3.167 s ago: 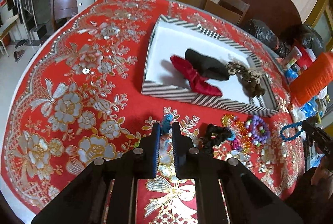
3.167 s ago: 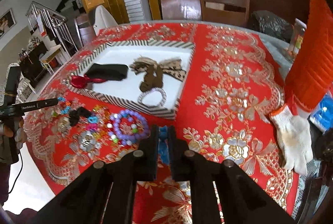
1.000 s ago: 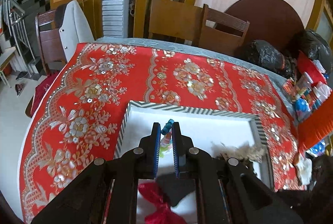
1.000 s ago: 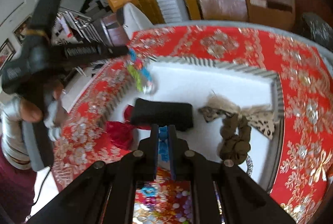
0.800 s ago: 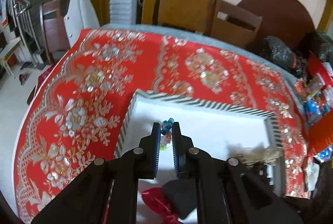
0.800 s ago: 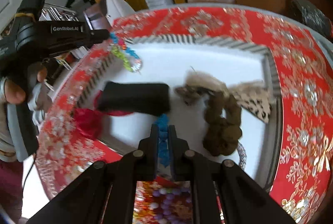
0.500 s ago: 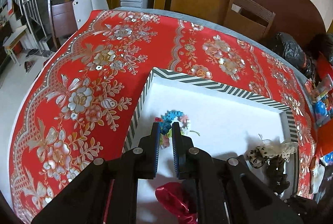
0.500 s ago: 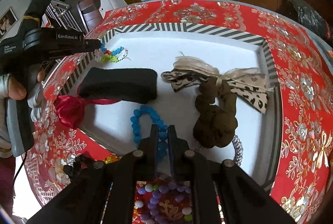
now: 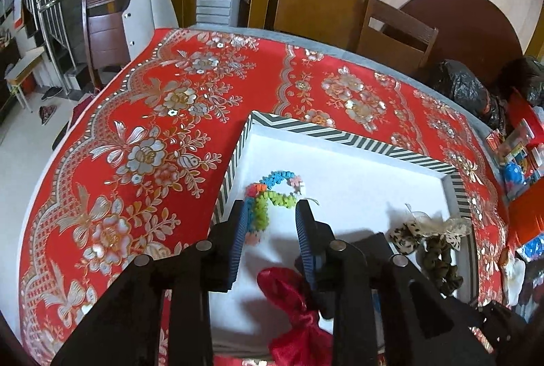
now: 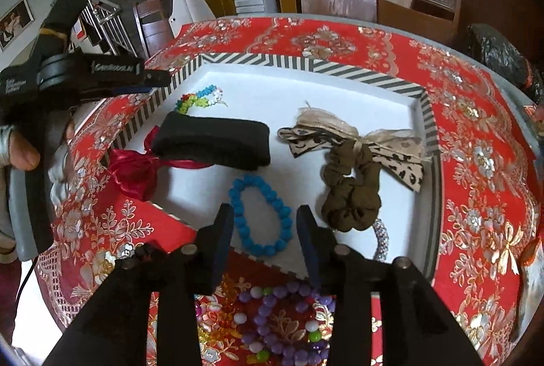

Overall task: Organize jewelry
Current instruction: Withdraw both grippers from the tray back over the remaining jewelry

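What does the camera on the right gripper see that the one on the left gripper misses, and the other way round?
Only the right wrist view shows the blue bead bracelet lying in the tray between the opening right gripper jaws, the purple bead bracelet on the red tablecloth outside the tray, and the person's hand holding the left gripper.

Only the left wrist view shows the left gripper from behind, its jaws opening around the multicoloured bracelet.

Both show the striped tray, that multicoloured bracelet, the red bow and the leopard-print bow scrunchie.
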Demonstrator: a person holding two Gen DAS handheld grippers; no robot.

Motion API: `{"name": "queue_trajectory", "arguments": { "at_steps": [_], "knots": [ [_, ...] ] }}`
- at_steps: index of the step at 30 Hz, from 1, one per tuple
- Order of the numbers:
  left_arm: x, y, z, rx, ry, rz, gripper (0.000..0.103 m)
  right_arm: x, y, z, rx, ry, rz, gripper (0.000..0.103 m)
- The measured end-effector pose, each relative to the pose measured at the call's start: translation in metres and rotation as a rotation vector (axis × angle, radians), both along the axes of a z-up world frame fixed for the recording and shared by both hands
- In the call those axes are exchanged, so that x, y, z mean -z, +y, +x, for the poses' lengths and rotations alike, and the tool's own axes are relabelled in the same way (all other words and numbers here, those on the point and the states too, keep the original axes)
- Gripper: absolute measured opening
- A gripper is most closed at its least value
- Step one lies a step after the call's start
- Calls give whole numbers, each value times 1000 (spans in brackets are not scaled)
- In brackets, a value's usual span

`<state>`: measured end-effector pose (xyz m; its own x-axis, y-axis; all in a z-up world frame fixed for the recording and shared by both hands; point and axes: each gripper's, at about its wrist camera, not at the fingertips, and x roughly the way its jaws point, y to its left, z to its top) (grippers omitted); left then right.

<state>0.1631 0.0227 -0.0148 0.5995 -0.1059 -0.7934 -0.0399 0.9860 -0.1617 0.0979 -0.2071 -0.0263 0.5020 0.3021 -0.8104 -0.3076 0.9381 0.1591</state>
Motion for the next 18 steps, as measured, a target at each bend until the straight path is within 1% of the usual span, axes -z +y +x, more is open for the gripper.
{"name": "queue_trajectory", "arguments": {
  "at_steps": [7, 9, 11, 13, 15, 18],
  "knots": [
    [-12, -2, -26, 13, -26, 10, 44, -14, -7, -14, 28, -44, -12, 43],
    [-16, -4, -37, 15, -39, 29, 44, -19, -9, -21, 30, -60, -27, 44],
    [-19, -8, -48, 26, -52, 46, 44, -24, -12, -28, 32, -79, -35, 50],
    [-22, -11, -58, 39, -59, 59, 44, -29, -15, -33, 40, -92, -33, 53],
    [-24, -14, -70, 50, -74, 65, 44, -34, -20, -41, 44, -101, -24, 54],
    [-25, -20, -85, 59, -91, 104, 44, -41, -26, -50, 47, -111, -16, 55]
  ]
}}
